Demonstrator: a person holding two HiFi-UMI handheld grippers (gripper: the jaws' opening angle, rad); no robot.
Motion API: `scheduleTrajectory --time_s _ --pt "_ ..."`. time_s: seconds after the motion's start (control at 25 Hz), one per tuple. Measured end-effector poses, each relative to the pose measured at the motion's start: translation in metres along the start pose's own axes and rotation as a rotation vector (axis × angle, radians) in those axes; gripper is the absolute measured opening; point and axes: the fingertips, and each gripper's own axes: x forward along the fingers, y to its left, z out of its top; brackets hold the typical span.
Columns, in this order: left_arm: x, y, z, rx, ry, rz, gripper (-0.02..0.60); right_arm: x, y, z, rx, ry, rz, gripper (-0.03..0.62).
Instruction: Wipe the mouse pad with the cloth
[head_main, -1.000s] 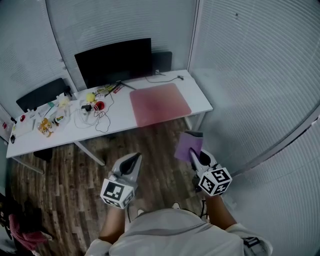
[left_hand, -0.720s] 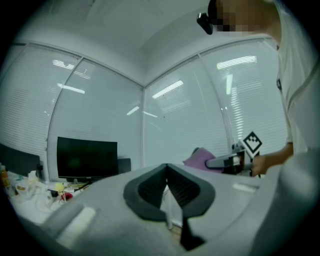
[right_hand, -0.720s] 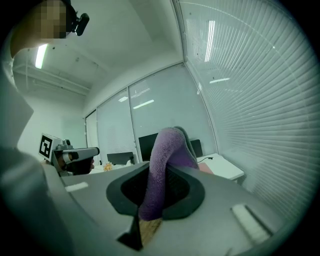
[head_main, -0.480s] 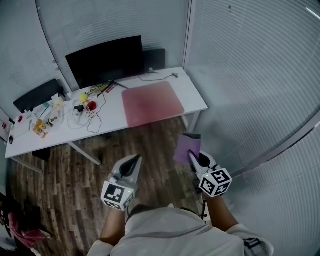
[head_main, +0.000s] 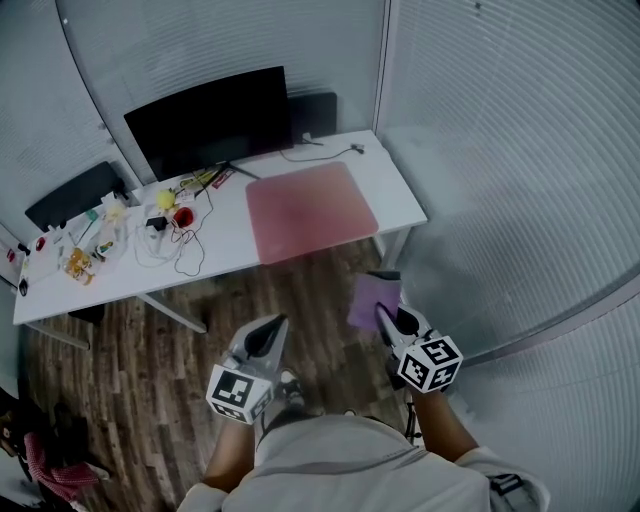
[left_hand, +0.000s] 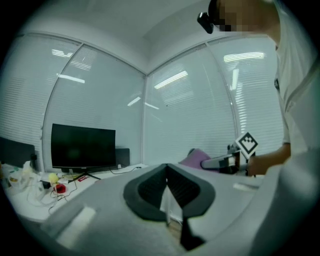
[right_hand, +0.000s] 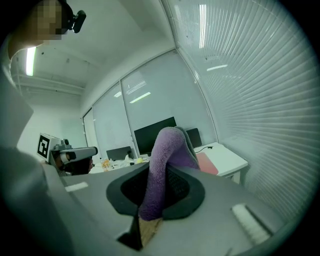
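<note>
Head view: one pink mouse pad (head_main: 310, 210) on far desk (head_main: 398, 195), one monitor (head_main: 205, 120). Right gripper (head_main: 383, 312) fingers clamped on one purple cloth (head_main: 372, 298); left gripper (head_main: 272, 326) fingers together, empty.

Purple cloth (right_hand: 169, 150), pinched between the jaws of the right gripper (right_hand: 162, 182), blocks most of the pink mouse pad (right_hand: 206, 162) and a lower corner of the monitor (right_hand: 145, 137) in the right gripper view. The cloth's lower end is buried between the pads. In the left gripper view, the left gripper (left_hand: 167, 175) blocks the right end of the desk (left_hand: 30, 205) with its own body. From the head view, clutter (head_main: 82, 260) at the desk's left end is too small to identify. A dark chair (head_main: 75, 195) sits partly behind the desk. The bottom edge crops the person's torso (head_main: 350, 470).
</note>
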Motion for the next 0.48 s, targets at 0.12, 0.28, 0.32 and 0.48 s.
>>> scheduleTrajectory --time_s 0.12,0.28,0.32,0.48 --pt "0.011 0.038 0.005 -0.004 -0.007 -0.004 0.003 0.035 -0.004 0.013 -0.007 0.003 -0.023 0.049" --pt "0.019 0.104 0.007 -0.015 -0.018 0.002 0.003 0.098 0.006 0.025 -0.014 0.005 -0.029 0.049" --pt "0.021 0.122 0.008 -0.017 -0.020 0.004 0.002 0.115 0.011 0.027 -0.015 0.007 -0.028 0.049" --pt "0.022 0.186 0.009 -0.033 -0.024 0.003 0.003 0.174 0.037 0.038 -0.037 0.019 -0.028 0.049"
